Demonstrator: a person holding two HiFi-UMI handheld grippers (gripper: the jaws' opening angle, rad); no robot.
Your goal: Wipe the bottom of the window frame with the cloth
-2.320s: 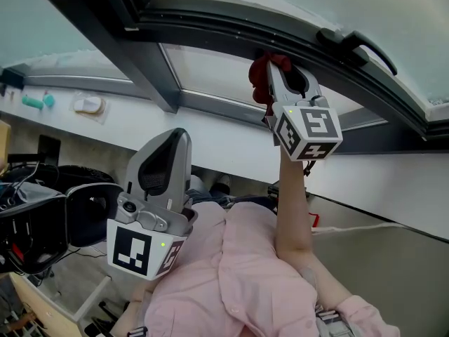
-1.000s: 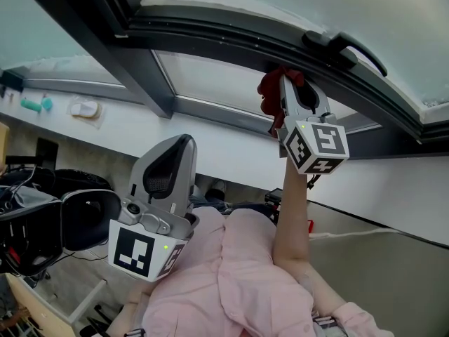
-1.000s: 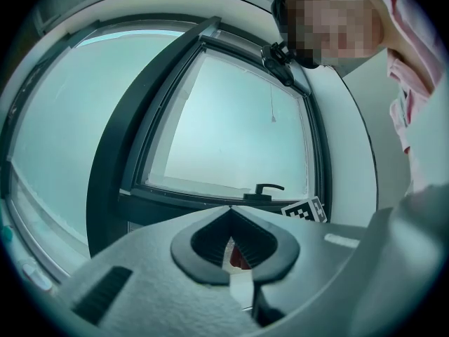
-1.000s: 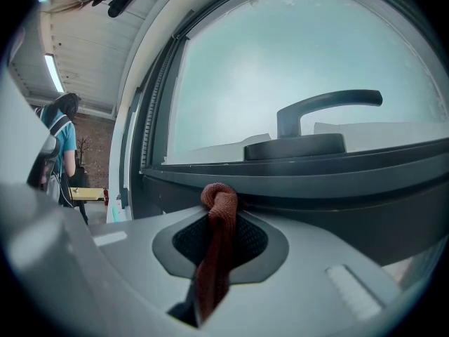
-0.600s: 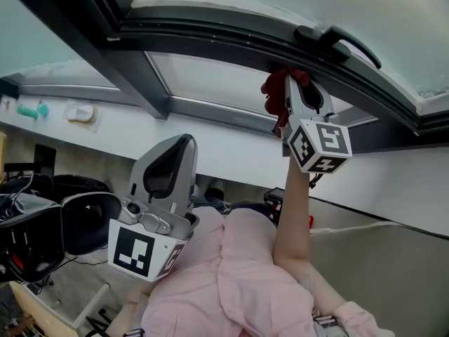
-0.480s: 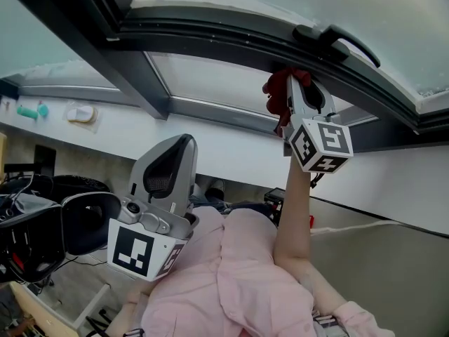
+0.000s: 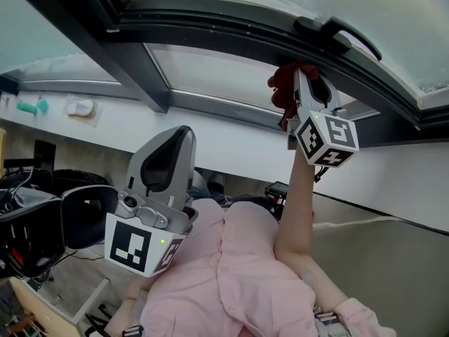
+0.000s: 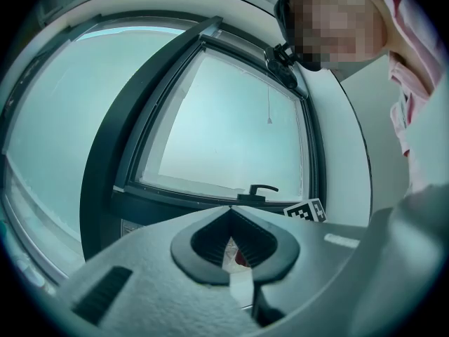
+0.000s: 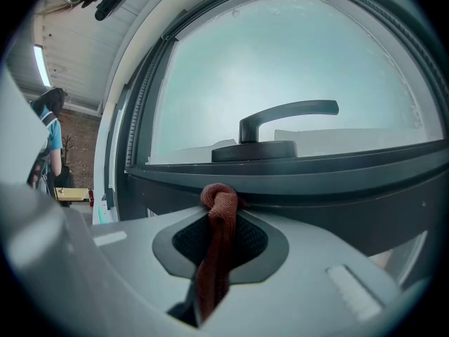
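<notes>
1. Right gripper (image 7: 302, 76): the jaws are closed on one red cloth (image 7: 282, 91). The gripper is held up on an outstretched arm, with its jaw tips pointing at the dark window frame (image 7: 231, 37).
2. Cloth, orientation: in the right gripper view the cloth (image 9: 215, 251) lies as a narrow strip. Its long axis runs along the jaws of the right gripper (image 9: 221, 213), from deep in the jaw gap out to the tips.
3. Cloth, leading end: one bunched, rounded end sticks out just past the jaw tips. It rests against the bottom rail of the window frame (image 9: 330, 181).
4. Window handle (image 9: 284, 121): one handle, directly ahead of and above the jaw tips. Its lever lies level and points to the gripper's right.
5. Left gripper (image 7: 167, 161): held low in front of the pink shirt (image 7: 238, 272), well apart from the frame. In its own view the left gripper (image 8: 230, 220) has its jaw tips together, with nothing clamped between them.
6. Markers: each gripper carries one cube with black-and-white square patterns. The right gripper's cube (image 8: 306, 211) shows just beyond the left jaw tips.
</notes>
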